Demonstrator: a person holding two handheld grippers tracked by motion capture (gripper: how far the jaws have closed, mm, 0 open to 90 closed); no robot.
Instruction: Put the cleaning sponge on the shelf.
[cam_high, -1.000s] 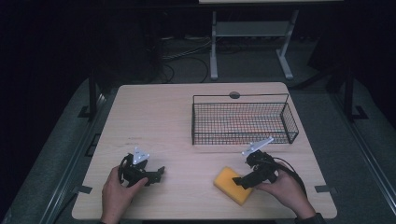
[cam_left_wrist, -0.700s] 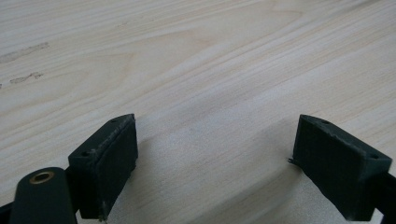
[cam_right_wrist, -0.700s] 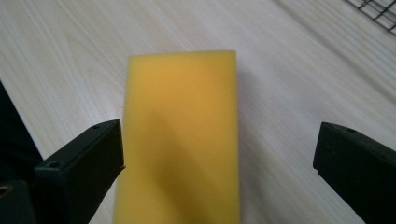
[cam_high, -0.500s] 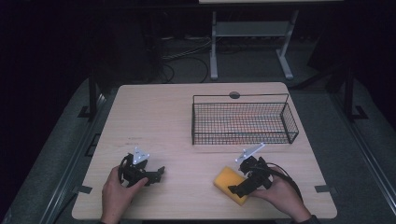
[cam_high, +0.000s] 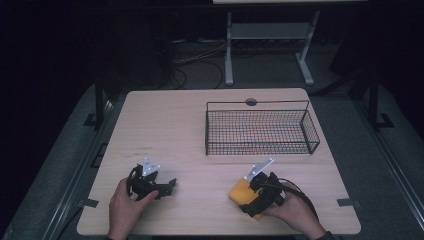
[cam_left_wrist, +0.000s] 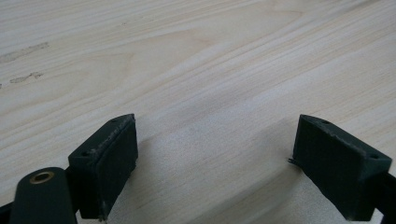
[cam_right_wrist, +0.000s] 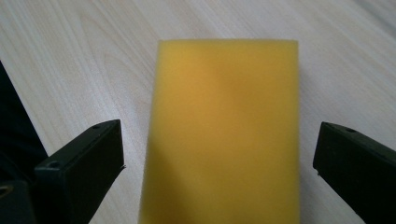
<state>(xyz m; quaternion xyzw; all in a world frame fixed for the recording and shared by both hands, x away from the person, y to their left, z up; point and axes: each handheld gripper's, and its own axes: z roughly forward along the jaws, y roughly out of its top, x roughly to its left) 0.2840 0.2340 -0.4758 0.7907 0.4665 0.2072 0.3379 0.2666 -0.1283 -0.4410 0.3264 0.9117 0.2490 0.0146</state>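
A yellow sponge lies flat on the wooden table near its front right. My right gripper hangs right over it, and its jaws have just been opening. In the right gripper view the sponge lies between the two black jaws with a gap on each side, so the right gripper is open and not touching it. My left gripper rests at the front left. The left gripper stands open over bare wood with nothing between its jaws.
A black wire basket stands at the back right of the table, behind the sponge. A person's hands hold both grippers at the front edge. Dark floor, cables and a white stand lie beyond the table.
My right gripper has moved left and down from beside the sponge to directly over it. The left gripper has stayed in place.
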